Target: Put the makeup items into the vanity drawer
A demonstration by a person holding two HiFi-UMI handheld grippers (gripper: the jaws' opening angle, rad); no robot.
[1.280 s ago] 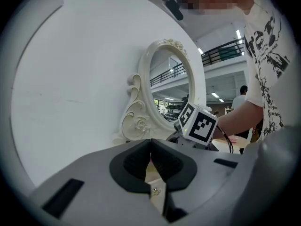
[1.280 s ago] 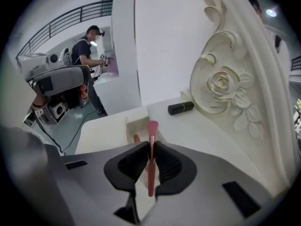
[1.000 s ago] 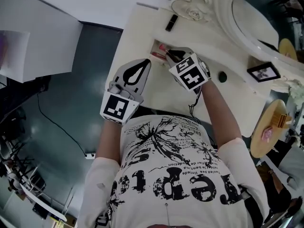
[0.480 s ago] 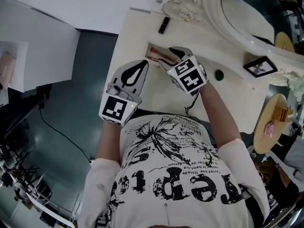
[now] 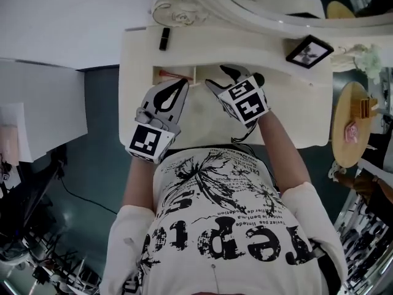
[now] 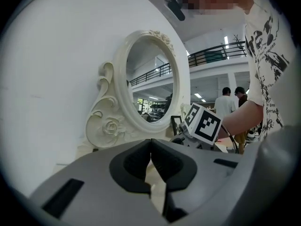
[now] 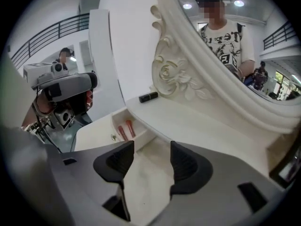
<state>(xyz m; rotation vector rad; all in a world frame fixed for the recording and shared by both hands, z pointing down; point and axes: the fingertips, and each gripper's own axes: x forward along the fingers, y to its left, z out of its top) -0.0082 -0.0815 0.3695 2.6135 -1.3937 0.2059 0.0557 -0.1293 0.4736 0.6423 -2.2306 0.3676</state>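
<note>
- Plain white wall [image 6: 47, 79] behind carved cream oval mirror [image 6: 153, 74].
- Cream vanity [image 5: 310, 112] against it; round wooden side table [image 5: 344, 112] just beside, on the right.
- Dark glossy grey-green floor [image 5: 92, 183]; white panel [image 5: 37, 103] at left.
- Upper gallery with dark railing [image 6: 207, 54]; strip ceiling lights [image 6: 226, 41].

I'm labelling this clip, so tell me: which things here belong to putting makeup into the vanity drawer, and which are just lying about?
Part of the job:
- open drawer
- red makeup sticks, already in it
- black tube on the vanity top, probably makeup

Just lying about:
- mirror
- picture frame
- round side table
</note>
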